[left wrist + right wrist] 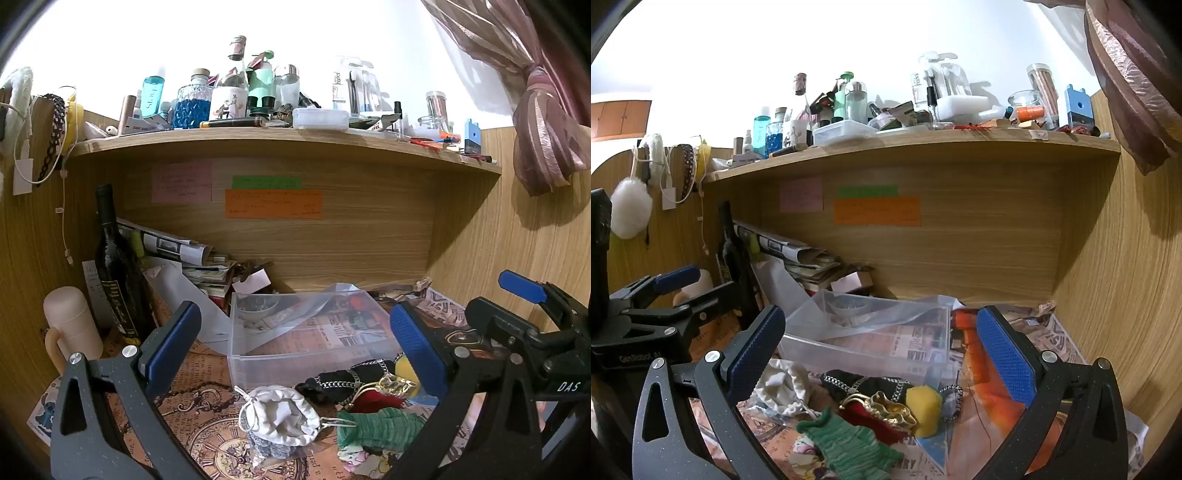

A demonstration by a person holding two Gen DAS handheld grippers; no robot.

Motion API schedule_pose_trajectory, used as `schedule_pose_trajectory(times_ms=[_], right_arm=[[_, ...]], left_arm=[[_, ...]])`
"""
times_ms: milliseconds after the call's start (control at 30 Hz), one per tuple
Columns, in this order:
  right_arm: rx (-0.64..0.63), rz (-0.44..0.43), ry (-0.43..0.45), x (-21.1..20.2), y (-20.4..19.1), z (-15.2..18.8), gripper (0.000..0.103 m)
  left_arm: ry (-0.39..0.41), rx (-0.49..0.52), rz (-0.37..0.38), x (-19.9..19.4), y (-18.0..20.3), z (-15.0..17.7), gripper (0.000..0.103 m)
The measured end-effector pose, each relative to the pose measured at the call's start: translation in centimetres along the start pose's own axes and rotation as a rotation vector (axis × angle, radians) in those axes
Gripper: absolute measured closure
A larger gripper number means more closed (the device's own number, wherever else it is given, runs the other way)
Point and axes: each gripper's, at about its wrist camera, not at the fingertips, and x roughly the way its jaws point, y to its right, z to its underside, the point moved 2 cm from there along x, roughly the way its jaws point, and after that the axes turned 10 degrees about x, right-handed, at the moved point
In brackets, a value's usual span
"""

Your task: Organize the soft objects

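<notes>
Both tools stand with jaws wide apart, holding nothing: the left gripper (295, 354) and the right gripper (882, 354) hover above the soft items. Nearest, at 6 o'clock in the left wrist view, lies the white drawstring pouch (280, 410), with the green knitted piece (376, 424) at 5 o'clock beside it. Just beyond sit the red-and-gold pouch (882, 410), the yellow sponge (925, 410) and the black chain-trimmed pouch (864, 384), bunched together. All appear light, limp and compressible; pinch a gathered fold or the pouch neck, not the loose cords. Farther, at 12 o'clock, stands the clear plastic bin (295, 354), the probable destination.
</notes>
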Motion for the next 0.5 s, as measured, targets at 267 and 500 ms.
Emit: schedule_pose_trajectory(times_ms=[267, 500], right_arm=[[0.001, 0.0, 0.0, 0.0, 0.04, 0.0, 0.0], [0.001, -0.001, 0.0, 0.03, -0.02, 0.03, 0.0]], left_arm=[[-0.001, -0.001, 0.0, -0.06, 0.06, -0.02, 0.0], [-0.004, -0.003, 0.002, 0.02, 0.02, 0.01, 0.0]])
